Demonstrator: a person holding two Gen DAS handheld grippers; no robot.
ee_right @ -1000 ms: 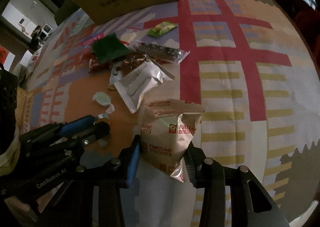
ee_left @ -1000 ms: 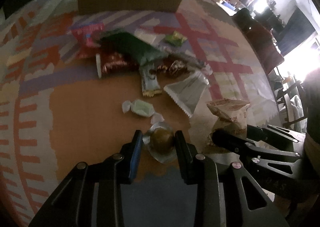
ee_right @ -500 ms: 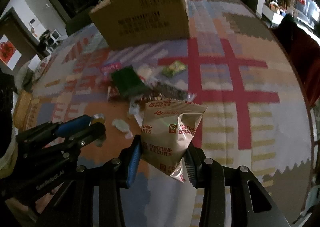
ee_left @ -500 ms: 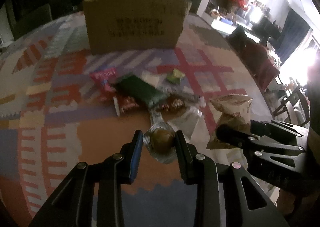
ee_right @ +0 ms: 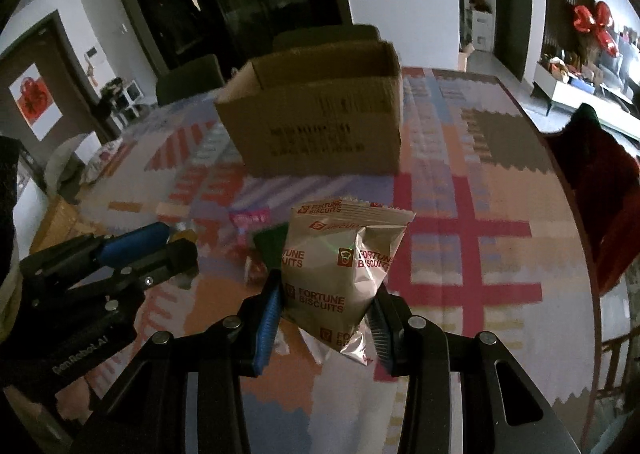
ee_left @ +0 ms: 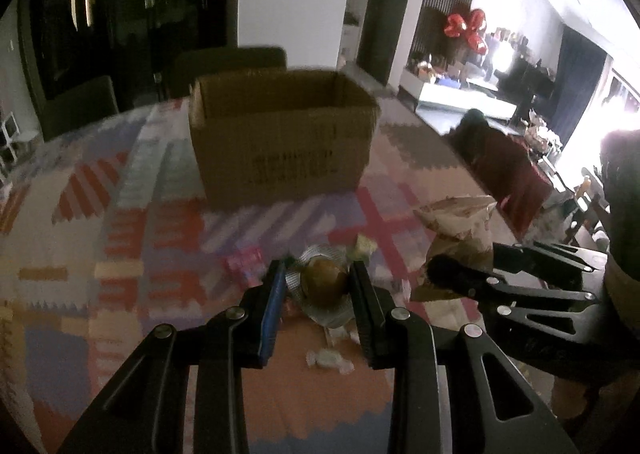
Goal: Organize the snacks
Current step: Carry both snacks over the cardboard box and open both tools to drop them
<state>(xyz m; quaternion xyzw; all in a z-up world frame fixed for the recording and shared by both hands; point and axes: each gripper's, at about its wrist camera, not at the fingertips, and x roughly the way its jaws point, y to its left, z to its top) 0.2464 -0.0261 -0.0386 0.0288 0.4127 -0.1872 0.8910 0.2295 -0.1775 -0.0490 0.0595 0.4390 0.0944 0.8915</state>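
My left gripper (ee_left: 320, 286) is shut on a round brown snack in clear foil wrap (ee_left: 322, 284) and holds it above the patterned tablecloth. My right gripper (ee_right: 326, 300) is shut on a silver Fortune Biscuits bag (ee_right: 340, 270), also held up in the air. An open cardboard box (ee_left: 280, 133) stands at the far side of the table, ahead of both grippers; it also shows in the right wrist view (ee_right: 320, 117). The right gripper and its bag appear in the left wrist view (ee_left: 460, 230). The left gripper appears in the right wrist view (ee_right: 132, 250).
Loose snacks lie on the tablecloth below: a pink packet (ee_right: 248, 219), a green packet (ee_right: 270, 244), small wrapped candies (ee_left: 328, 360). Dark chairs (ee_left: 80, 101) stand behind the table. A red-draped chair (ee_right: 608, 189) is at the right edge.
Both grippers have risen from the table with their snacks and tilted up. The box has come into full view with its open top showing, and the snack pile has dropped low.
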